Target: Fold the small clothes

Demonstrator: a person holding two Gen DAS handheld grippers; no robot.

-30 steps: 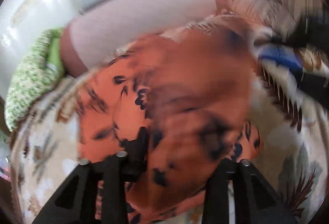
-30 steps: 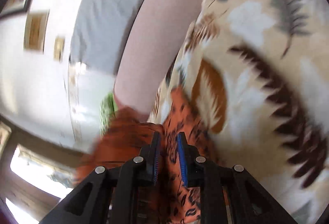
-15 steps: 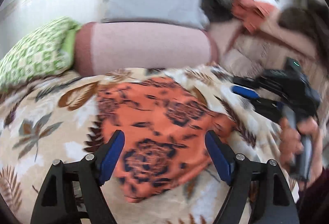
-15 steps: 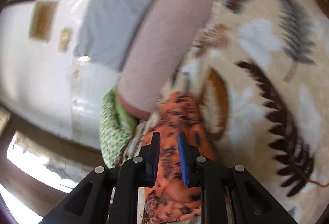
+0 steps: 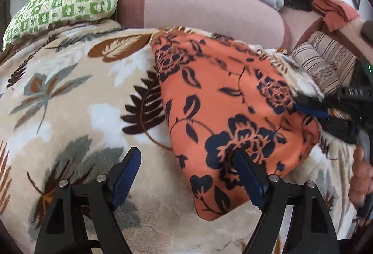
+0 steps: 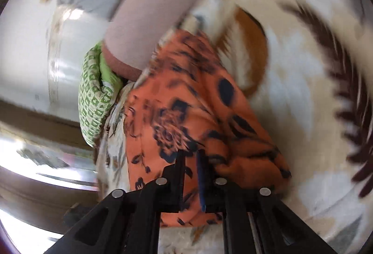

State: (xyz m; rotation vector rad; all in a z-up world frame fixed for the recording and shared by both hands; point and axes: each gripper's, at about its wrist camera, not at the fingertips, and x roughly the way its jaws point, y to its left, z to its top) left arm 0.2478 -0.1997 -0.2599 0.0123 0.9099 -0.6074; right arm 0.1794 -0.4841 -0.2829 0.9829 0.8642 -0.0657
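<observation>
The orange flowered cloth [image 5: 223,114] lies folded on the leaf-print blanket [image 5: 70,100], just in front of the pink bolster [image 5: 209,9]. The left tongs [image 5: 186,174] hang spread apart over its near edge. The right tongs [image 6: 191,160] are clamped on its right edge.

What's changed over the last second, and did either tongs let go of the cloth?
The left tongs let go: a second ago cloth filled them, now they are wide open and backed off above the orange cloth, which lies folded on the blanket. The right tongs stay shut on the cloth's edge. The pillows have not moved.
</observation>
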